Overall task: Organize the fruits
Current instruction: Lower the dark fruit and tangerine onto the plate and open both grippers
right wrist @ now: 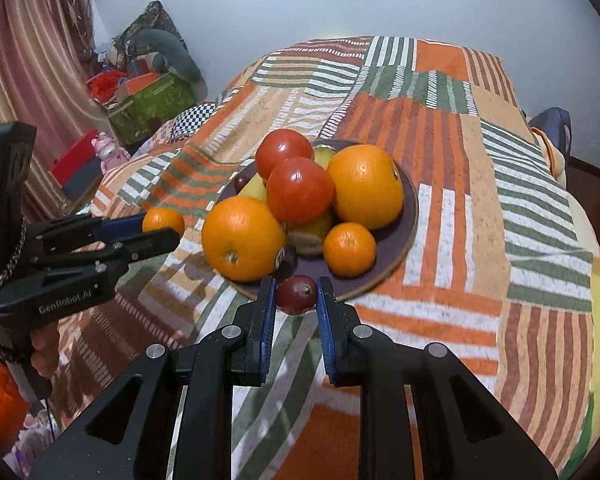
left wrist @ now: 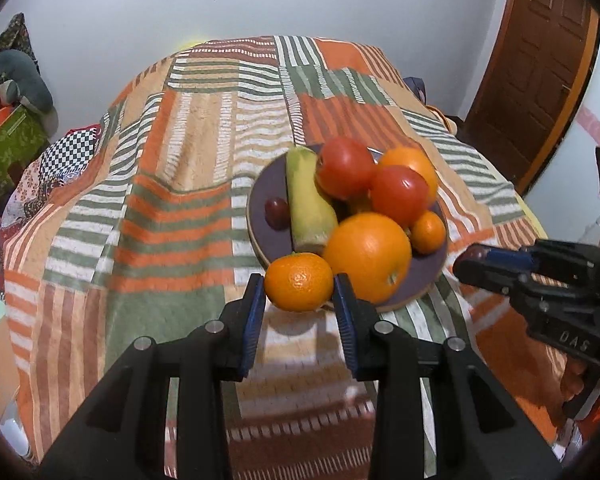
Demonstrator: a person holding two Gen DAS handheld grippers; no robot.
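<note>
in the left wrist view, the left gripper is closed around a small mandarin; both blue pads touch its sides. the mandarin is held at the near left edge of the dark round plate, and i cannot tell if it rests on the rim or is above it. on the plate a large orange lies just behind the mandarin. a yellow-green banana lies to the left, and a dark red grape is beside it on the plate's left part. two red tomatoes sit on top of the pile, with another orange behind them and a second small mandarin at the right. the plate stands on a striped patchwork blanket. the right gripper comes in from the right, near the plate's right edge; from this side its opening is not clear.

in the right wrist view, the right gripper is narrowly open and its pads grip a dark red grape at the near rim of the plate. the large orange is just beyond it to the left, a mandarin to the right. the left gripper at the left holds its mandarin beside the plate's left edge.
</note>
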